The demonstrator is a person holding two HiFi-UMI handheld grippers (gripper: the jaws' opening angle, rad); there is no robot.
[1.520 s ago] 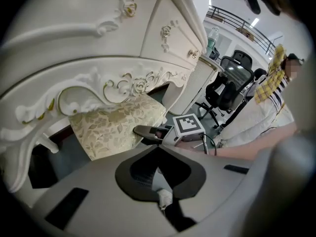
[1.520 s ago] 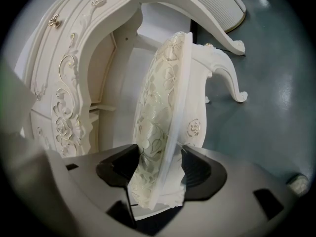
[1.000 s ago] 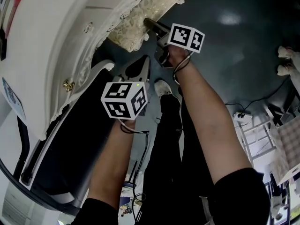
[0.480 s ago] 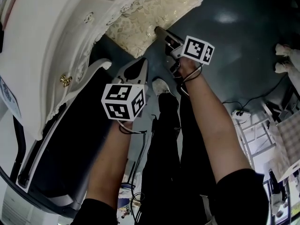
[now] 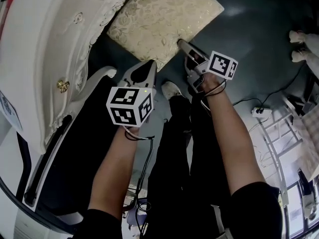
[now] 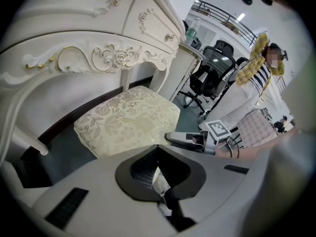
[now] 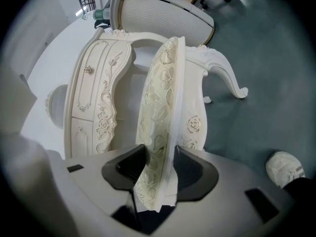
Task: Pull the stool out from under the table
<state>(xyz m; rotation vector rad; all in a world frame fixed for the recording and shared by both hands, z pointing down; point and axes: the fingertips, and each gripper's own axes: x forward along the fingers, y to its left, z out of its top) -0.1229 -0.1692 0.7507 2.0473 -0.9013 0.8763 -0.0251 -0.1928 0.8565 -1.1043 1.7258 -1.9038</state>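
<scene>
The stool (image 5: 164, 19) has a cream floral cushion and stands mostly out from beneath the white carved table (image 5: 45, 49). My right gripper (image 5: 183, 45) is shut on the near edge of the stool's seat. In the right gripper view the cushion edge (image 7: 158, 112) runs between the pads of the right gripper (image 7: 155, 181). My left gripper (image 5: 144, 71) hovers beside the table leg, short of the stool, shut and empty. The left gripper view shows the stool (image 6: 128, 120) ahead, with the right gripper (image 6: 173, 137) at its corner.
The person's legs and a white shoe (image 5: 172, 89) are below the grippers. A power strip (image 5: 261, 112) with a cable and a white rack (image 5: 279, 133) lie at the right. Someone else's feet (image 5: 301, 44) are at the far right. Office chairs (image 6: 212, 68) and a person (image 6: 252, 83) stand behind the stool.
The stool has slid out from under the table, more of its cushion now showing. My right gripper moved with it, right and nearer. The left gripper has hardly moved.
</scene>
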